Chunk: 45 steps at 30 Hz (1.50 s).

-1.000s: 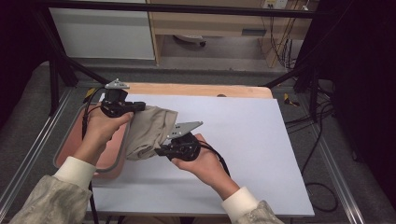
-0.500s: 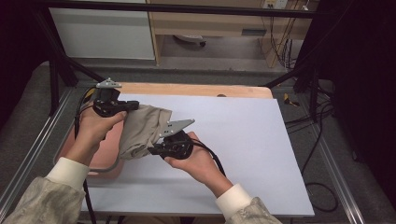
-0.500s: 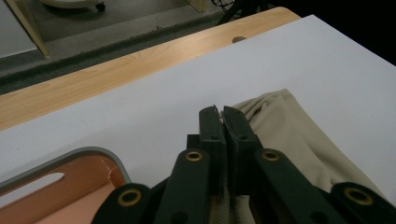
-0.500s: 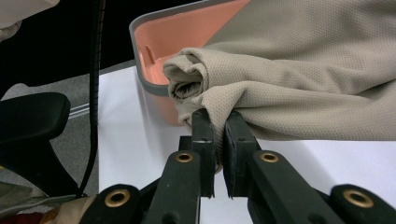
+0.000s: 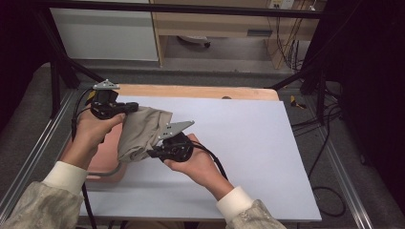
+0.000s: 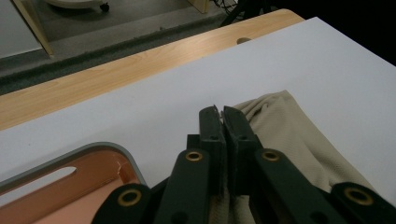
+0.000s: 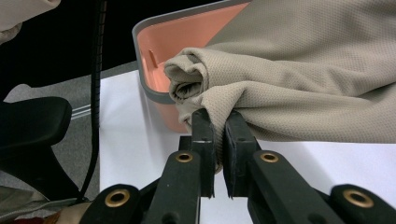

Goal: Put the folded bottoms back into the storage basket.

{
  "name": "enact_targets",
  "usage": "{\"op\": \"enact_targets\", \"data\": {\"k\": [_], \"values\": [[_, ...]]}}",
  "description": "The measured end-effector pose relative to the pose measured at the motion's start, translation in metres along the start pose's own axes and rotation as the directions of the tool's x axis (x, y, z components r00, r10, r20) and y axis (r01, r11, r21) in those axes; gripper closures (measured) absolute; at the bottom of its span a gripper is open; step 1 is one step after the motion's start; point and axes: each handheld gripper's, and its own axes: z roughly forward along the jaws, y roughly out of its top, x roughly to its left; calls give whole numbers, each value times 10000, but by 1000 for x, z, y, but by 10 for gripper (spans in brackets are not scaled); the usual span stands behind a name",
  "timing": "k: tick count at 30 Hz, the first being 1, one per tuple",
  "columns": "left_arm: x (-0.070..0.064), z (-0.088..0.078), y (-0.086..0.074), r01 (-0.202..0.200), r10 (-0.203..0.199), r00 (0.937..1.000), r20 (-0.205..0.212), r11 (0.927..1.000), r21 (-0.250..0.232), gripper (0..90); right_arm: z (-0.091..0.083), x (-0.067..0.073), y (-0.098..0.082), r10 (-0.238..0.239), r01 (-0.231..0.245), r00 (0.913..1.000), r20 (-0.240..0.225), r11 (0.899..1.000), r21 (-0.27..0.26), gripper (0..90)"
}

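a white table top (image 5: 248, 143) is seen under both grippers, w/ a strip of bare wood (image 5: 200, 91) along its far edge, beyond the left gripper. a salmon-pink tray w/ grey rim (image 5: 107, 152) is set at the table's left side, below & just beside both sets of jaws; in the left gripper view its rim (image 6: 100, 151) is seen left of the jaws, in the right gripper view its corner (image 7: 154, 60) is seen just behind the jaw tips.

a beige knit cloth (image 5: 141, 131) is held up between the two grippers, bunched & partly over the tray, partly over the table. in the right gripper view its rolled edge (image 7: 280, 84) is seen directly above the jaw tips; in the left gripper view the fabric (image 6: 289, 135) trails off to the right of the jaws.

the left gripper (image 5: 131, 108) is closed tight, w/ cloth pinched at its tips (image 6: 223, 122). the right gripper (image 5: 152, 153) is likewise clamped on a fold of the cloth (image 7: 219, 128), jaws almost together.

no brand, label or readable writing is made out on cloth, tray or grippers.
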Motion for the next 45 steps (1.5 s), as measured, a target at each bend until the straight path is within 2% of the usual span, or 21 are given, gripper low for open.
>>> {"op": "enact_targets", "data": {"k": [45], "values": [[23, -16, -8, 359, -364, 9990, -241, 9991, -214, 877, 22, 3, 20, -194, 190, 9996, -198, 9996, -189, 848]]}}
